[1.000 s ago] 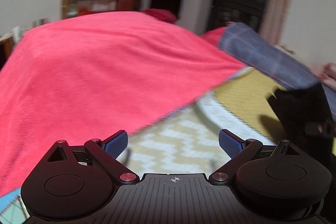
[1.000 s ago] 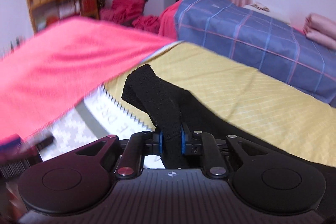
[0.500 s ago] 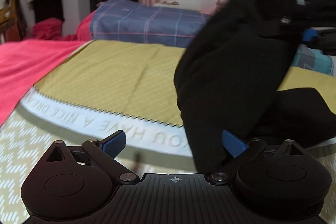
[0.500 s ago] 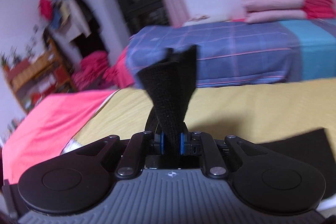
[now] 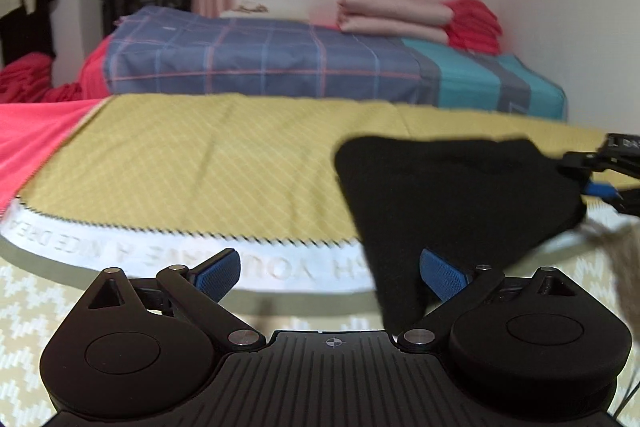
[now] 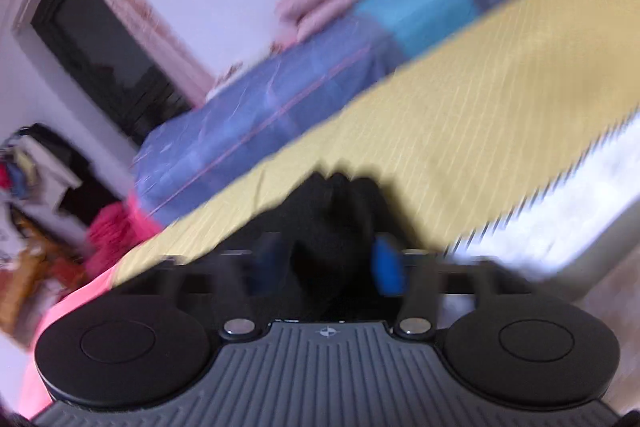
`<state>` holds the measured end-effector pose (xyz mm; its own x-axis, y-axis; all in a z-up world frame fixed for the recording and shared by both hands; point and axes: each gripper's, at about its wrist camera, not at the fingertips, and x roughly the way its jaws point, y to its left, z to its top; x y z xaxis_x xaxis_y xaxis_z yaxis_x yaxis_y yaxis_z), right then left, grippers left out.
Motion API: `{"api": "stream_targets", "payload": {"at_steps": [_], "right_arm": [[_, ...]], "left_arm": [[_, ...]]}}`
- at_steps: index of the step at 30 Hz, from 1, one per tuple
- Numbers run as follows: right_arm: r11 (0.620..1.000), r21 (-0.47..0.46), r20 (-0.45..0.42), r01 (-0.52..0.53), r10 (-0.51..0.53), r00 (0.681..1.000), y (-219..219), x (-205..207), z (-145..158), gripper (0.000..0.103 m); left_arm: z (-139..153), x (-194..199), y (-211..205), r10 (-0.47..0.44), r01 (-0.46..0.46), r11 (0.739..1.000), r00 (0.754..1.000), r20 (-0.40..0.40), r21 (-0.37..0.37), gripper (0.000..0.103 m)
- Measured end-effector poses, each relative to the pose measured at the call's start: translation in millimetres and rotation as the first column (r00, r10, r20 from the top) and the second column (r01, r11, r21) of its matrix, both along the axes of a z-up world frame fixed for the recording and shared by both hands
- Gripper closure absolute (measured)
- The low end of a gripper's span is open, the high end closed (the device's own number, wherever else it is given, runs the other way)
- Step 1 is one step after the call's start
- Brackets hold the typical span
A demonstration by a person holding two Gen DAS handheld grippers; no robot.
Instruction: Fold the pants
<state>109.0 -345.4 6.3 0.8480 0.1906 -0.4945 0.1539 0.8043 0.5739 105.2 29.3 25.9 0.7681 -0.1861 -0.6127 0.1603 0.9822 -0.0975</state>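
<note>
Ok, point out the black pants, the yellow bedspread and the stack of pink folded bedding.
black pants [image 5: 452, 195], left wrist view, middle of the dark cloth
yellow bedspread [image 5: 208, 155], left wrist view, bare quilted top
pink folded bedding [image 5: 394, 17], left wrist view, front of stack

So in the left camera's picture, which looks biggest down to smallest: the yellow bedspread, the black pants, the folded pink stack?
1. Yellow bedspread
2. Black pants, though they hang nearer the camera, which inflates them
3. Folded pink stack, far back by the wall, so likely understated

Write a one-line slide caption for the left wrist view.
Open left gripper hovers at the black pants, whose far corner the right gripper holds over the yellow bedspread.
</note>
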Motion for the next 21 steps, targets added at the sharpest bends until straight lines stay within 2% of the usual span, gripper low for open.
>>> {"api": "stream_targets", "payload": {"at_steps": [1, 4, 7, 10, 14, 15, 16, 17, 18, 19, 21], "right_arm": [[0.999, -0.032, -0.001, 0.015, -0.015, 1.0, 0.6, 3.6, 2.9, 0.01], [0.994, -0.056, -0.091, -0.095, 0.09, 0.992, 4.7, 26.2, -2.6, 0.01], [0.989, -0.08, -0.186, -0.126, 0.109, 0.976, -0.2, 44.5, -17.5, 0.01], [0.987, 0.009, -0.178, -0.159, 0.158, 0.971, -11.0, 46.3, -21.2, 0.009], [0.969, 0.145, -0.163, -0.199, 0.222, 0.961, -16.8, 45.9, -29.6, 0.01], [0.971, 0.136, -0.153, -0.199, 0.219, 0.964, -15.0, 46.7, -31.7, 0.013], [0.975, 0.104, -0.145, -0.196, 0.21, 0.967, -11.1, 46.5, -32.6, 0.023], [0.981, 0.059, -0.146, -0.185, 0.191, 0.971, -5.9, 43.4, -31.5, 0.028], [0.982, 0.034, -0.141, -0.184, 0.187, 0.972, -1.3, 41.0, -28.4, 0.039], [0.982, 0.028, -0.121, -0.189, 0.191, 0.974, 1.9, 37.3, -23.6, 0.055], [0.982, 0.013, -0.097, -0.19, 0.191, 0.977, 6.9, 27.4, -10.1, 0.057]], "left_arm": [[4.0, 6.5, 3.0, 0.017, -0.017, 1.0, 1.0, -0.006, -0.02, 0.0], [5.4, 37.0, 3.3, 0.028, -0.033, 0.996, 0.998, -0.063, -0.077, 0.0], [-12.0, 70.7, -9.5, -0.058, 0.031, 0.987, 0.984, -0.169, -0.159, 0.0], [-34.4, 95.6, -19.1, -0.093, 0.047, 0.981, 0.966, -0.241, -0.19, 0.0], [-52.7, 112.7, -18.3, -0.18, 0.072, 0.935, 0.94, -0.291, -0.347, 0.0], [-54.6, 116.7, -19.0, -0.196, 0.075, 0.924, 0.935, -0.295, -0.375, 0.0], [-55.5, 117.6, -21.8, -0.212, 0.084, 0.915, 0.933, -0.292, -0.395, 0.0], [-54.9, 118.7, -25.9, -0.233, 0.103, 0.908, 0.929, -0.286, -0.406, 0.0], [-53.2, 118.8, -30.5, -0.267, 0.129, 0.897, 0.921, -0.285, -0.423, 0.0], [-47.2, 115.6, -35.7, -0.263, 0.135, 0.905, 0.923, -0.28, -0.404, 0.0], [-29.8, 105.2, -45.6, -0.274, 0.18, 0.918, 0.932, -0.236, -0.353, 0.0]]}}
